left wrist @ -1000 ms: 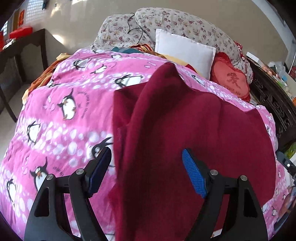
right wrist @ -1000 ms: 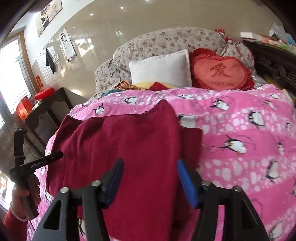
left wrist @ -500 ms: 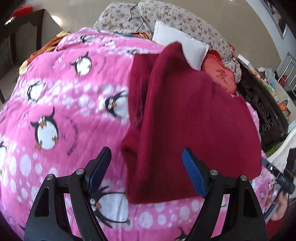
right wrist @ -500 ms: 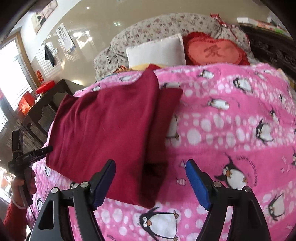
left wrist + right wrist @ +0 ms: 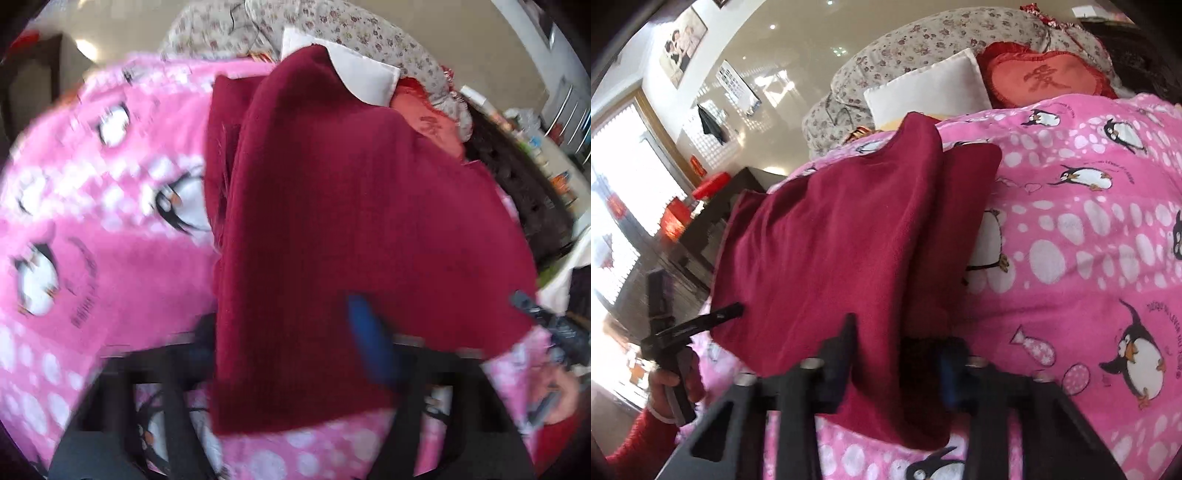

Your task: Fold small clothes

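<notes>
A dark red knit garment (image 5: 332,221) lies folded on the pink penguin blanket (image 5: 92,266), with a narrower layer sticking out along one side. It also shows in the right wrist view (image 5: 831,240). My left gripper (image 5: 291,332) has the garment's near edge between its fingers; the blue pad (image 5: 369,343) lies against the cloth and the jaws look still wide. My right gripper (image 5: 897,350) straddles the garment's near corner, jaws narrowed around the cloth. The left view is blurred.
A white pillow (image 5: 931,88), a red heart cushion (image 5: 1045,77) and a floral pillow (image 5: 923,40) lie at the bed's head. A dark wooden table (image 5: 713,210) stands left of the bed. The other handheld gripper (image 5: 668,332) shows at the left.
Both grippers have come down and forward onto the garment's near edge. The right jaws have narrowed around the cloth. The garment itself lies as before.
</notes>
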